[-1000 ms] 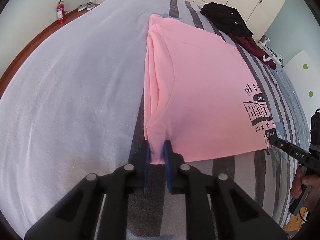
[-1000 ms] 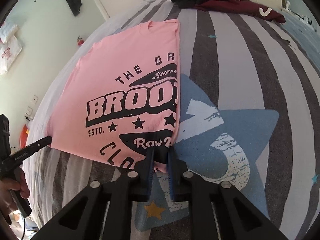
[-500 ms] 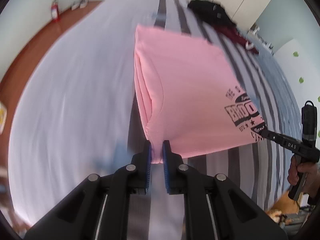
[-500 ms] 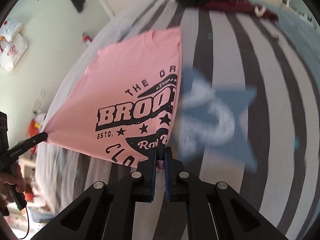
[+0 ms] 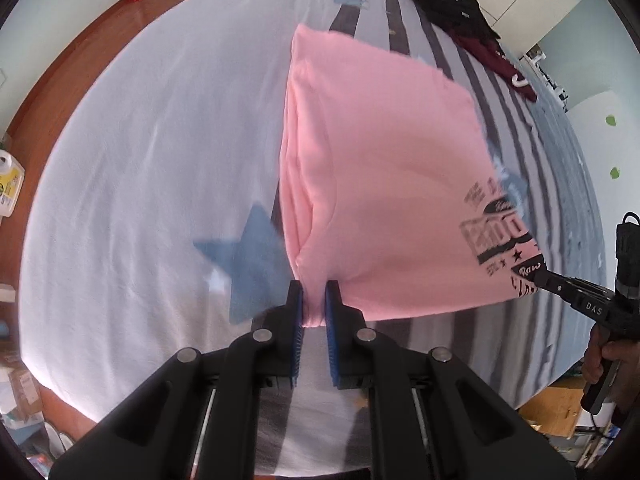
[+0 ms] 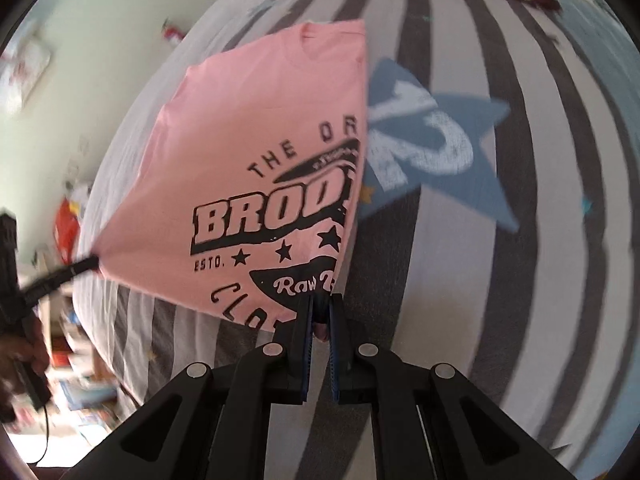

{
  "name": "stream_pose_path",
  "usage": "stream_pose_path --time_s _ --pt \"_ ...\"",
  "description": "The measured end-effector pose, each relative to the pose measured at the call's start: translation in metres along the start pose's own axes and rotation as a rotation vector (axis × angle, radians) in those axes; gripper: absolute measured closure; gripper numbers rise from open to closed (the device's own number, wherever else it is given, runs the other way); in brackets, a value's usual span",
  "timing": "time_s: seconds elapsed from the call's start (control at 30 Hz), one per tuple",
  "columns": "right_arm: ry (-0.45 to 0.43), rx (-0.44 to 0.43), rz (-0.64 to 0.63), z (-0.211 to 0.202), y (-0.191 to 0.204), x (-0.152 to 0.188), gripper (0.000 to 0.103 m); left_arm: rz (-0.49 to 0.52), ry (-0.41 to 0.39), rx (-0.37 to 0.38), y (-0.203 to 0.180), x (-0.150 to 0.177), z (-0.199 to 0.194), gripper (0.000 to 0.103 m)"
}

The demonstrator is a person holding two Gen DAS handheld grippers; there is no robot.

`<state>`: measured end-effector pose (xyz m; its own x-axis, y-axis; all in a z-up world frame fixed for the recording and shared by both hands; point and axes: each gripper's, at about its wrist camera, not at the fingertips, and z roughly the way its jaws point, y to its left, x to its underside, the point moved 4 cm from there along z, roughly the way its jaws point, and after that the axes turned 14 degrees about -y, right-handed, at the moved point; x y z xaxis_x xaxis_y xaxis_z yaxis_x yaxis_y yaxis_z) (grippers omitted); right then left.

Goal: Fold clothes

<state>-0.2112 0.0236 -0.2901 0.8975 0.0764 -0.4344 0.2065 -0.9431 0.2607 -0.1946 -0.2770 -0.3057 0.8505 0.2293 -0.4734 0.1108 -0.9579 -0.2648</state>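
1. Pink T-shirt (image 5: pixel 384 184) hem corners pinched: left hand-held gripper (image 5: pixel 313 304) clamped on one bottom corner, right hand-held gripper (image 6: pixel 319 314) clamped on the other.
2. Shirt stretched taut btwn both, folded lengthwise, black print facing up, lifted over the bed (image 5: pixel 140 140) w/ striped cover.
3. Dark clothes pile (image 5: pixel 448 4) at bed's far edge, well apart.

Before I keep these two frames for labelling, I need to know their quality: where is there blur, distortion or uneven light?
Left wrist view: fisheye bends the bed; the pink T-shirt and its print are motion-smeared, while the left gripper stays sharp. Right wrist view: the striped bedding and room edges smear heavily, the shirt print reads clearly, and the right gripper is crisp. Even daylight, no glare.
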Motion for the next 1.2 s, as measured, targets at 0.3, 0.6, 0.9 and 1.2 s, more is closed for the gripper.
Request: stream_pose_path --time_s 0.3,0.6,0.9,1.2 --pt "-0.118 -0.021 -0.027 0.007 0.004 -0.153 0.097 0.080 -0.156 0.064 -0.018 -0.170 0.030 0.096" --pt "-0.247 -0.003 0.115 0.107 -0.043 -0.241 0.093 -0.048 -0.210 0.014 0.021 -0.225 0.125 0.091" --pt "-0.174 -0.083 0.055 0.119 -0.031 -0.185 0.079 0.003 -0.148 0.090 0.021 -0.165 0.137 0.054" --pt "-0.173 -0.089 0.095 0.137 -0.028 -0.189 0.077 0.036 -0.126 0.134 0.016 -0.159 0.137 0.078"
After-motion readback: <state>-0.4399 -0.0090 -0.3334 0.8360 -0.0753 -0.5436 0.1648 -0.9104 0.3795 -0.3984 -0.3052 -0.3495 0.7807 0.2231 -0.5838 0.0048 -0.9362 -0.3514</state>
